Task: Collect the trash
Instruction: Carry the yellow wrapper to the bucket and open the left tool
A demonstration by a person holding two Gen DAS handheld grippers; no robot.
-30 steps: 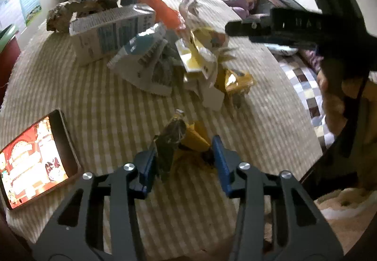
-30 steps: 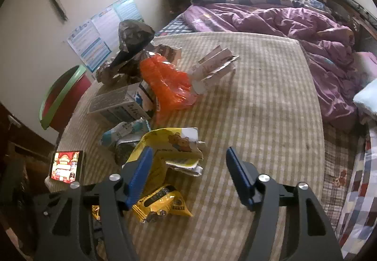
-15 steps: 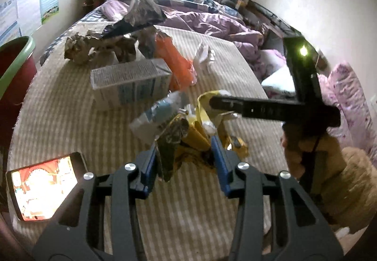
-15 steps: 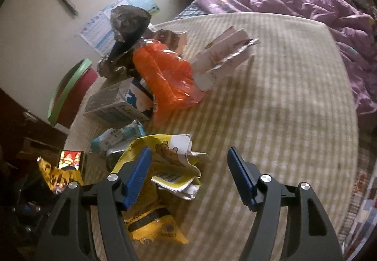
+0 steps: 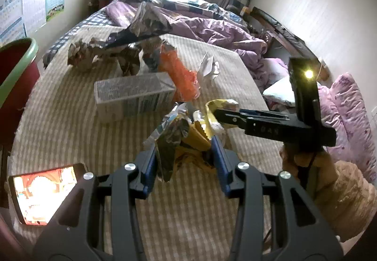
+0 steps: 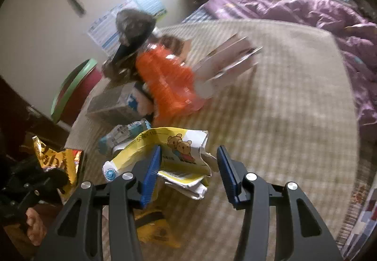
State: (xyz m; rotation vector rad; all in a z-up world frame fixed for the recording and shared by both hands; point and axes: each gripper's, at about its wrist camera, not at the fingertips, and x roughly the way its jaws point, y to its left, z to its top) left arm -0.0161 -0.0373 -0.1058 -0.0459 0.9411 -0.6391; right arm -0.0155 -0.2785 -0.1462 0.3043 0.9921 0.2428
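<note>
My left gripper point(image 5: 183, 157) is shut on a crumpled yellow snack wrapper point(image 5: 186, 140) and holds it above the checked bedcover point(image 5: 70, 124); the wrapper also shows at the left of the right wrist view point(image 6: 56, 162). My right gripper point(image 6: 188, 173) is open, its fingers either side of a yellow and white bear-print packet point(image 6: 169, 155). It also shows in the left wrist view point(image 5: 254, 119). More trash lies beyond: a grey carton point(image 5: 134, 93), an orange bag point(image 6: 169, 81), crumpled paper point(image 5: 80, 58) and white card point(image 6: 226, 60).
A phone point(image 5: 44, 192) with a lit screen lies at the near left. A red bin with a green rim point(image 5: 16, 70) stands left of the bed. Purple bedding point(image 5: 212, 25) is heaped at the far side. Another yellow wrapper point(image 6: 153, 228) lies under my right gripper.
My left gripper has lifted the yellow wrapper off the bedcover and risen. My right gripper has moved down and forward around the bear-print packet, jaws narrower than before.
</note>
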